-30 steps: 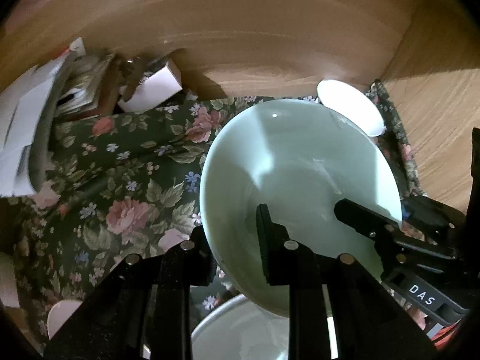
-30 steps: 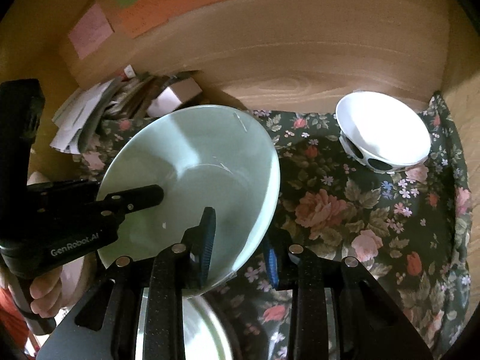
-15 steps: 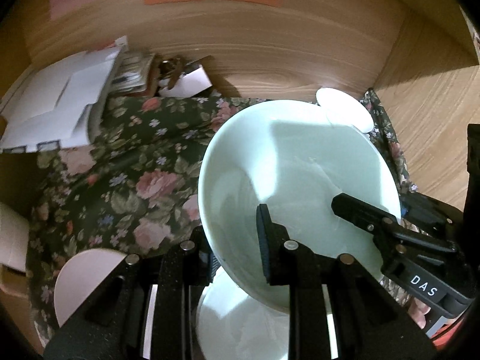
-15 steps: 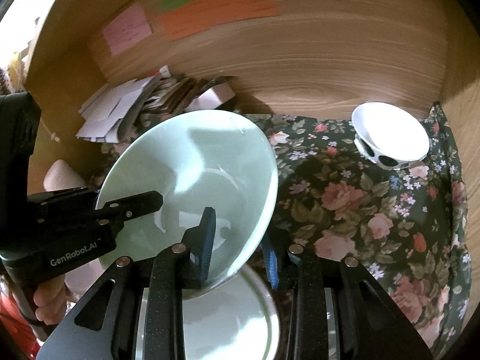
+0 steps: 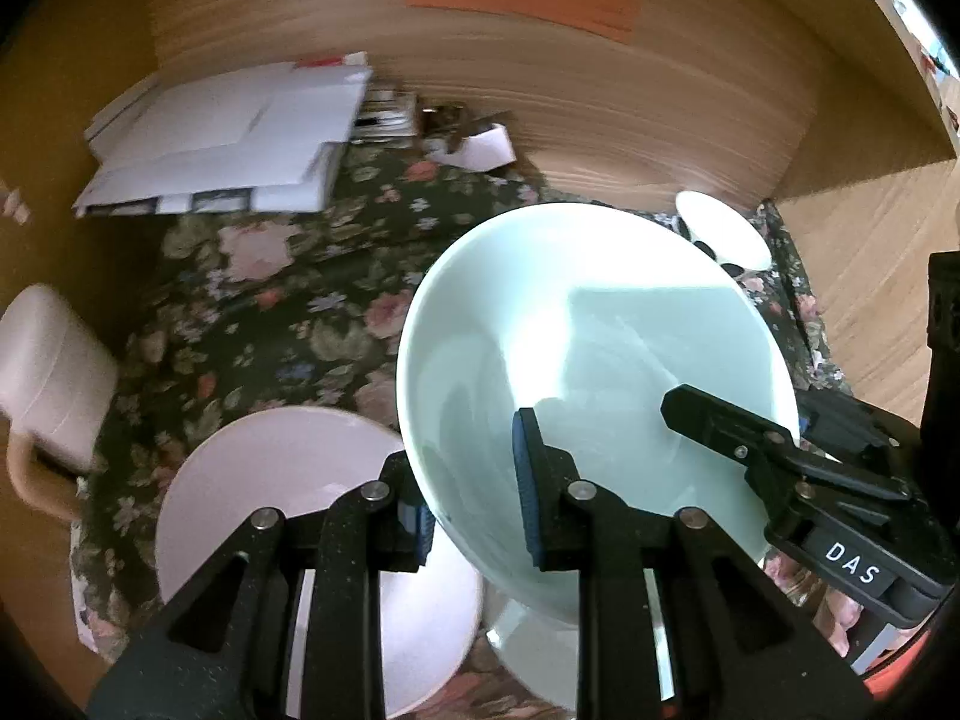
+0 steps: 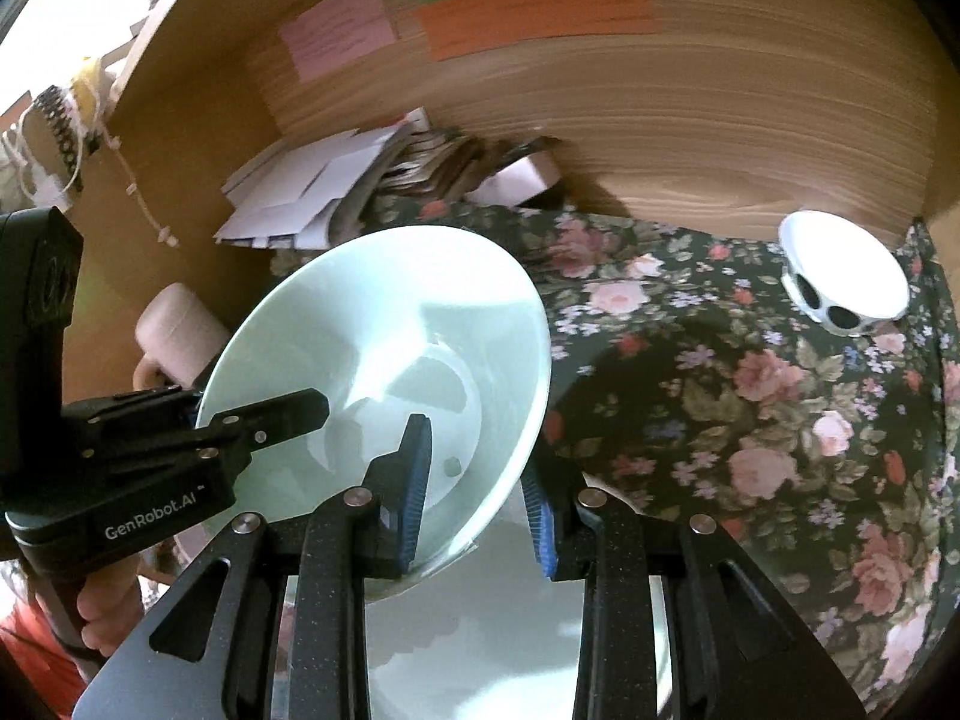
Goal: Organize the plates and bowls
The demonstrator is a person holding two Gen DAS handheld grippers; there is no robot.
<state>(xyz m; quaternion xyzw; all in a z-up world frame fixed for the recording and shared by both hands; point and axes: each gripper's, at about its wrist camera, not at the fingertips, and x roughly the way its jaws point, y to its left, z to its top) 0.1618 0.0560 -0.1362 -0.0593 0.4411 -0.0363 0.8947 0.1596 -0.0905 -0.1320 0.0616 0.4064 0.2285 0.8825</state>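
Observation:
A large pale green bowl (image 5: 576,348) is held in the air between both grippers. My left gripper (image 5: 474,504) is shut on its left rim, one finger inside and one outside. My right gripper (image 6: 477,492) is shut on its right rim in the same way; the bowl also shows in the right wrist view (image 6: 384,348). The right gripper appears in the left wrist view (image 5: 780,456). Below the bowl lie a pale green plate (image 6: 510,630) and a white plate (image 5: 282,480). A small white bowl with dark spots (image 6: 846,282) stands at the far right.
A dark floral cloth (image 6: 750,396) covers the shelf. Papers and envelopes (image 5: 234,132) and a small box (image 5: 480,147) lie at the back left against the wooden wall. A cream mug (image 5: 48,378) stands at the left edge.
Both grippers have lifted the green bowl higher and pulled back. The plates below and the mug at the left have come into view.

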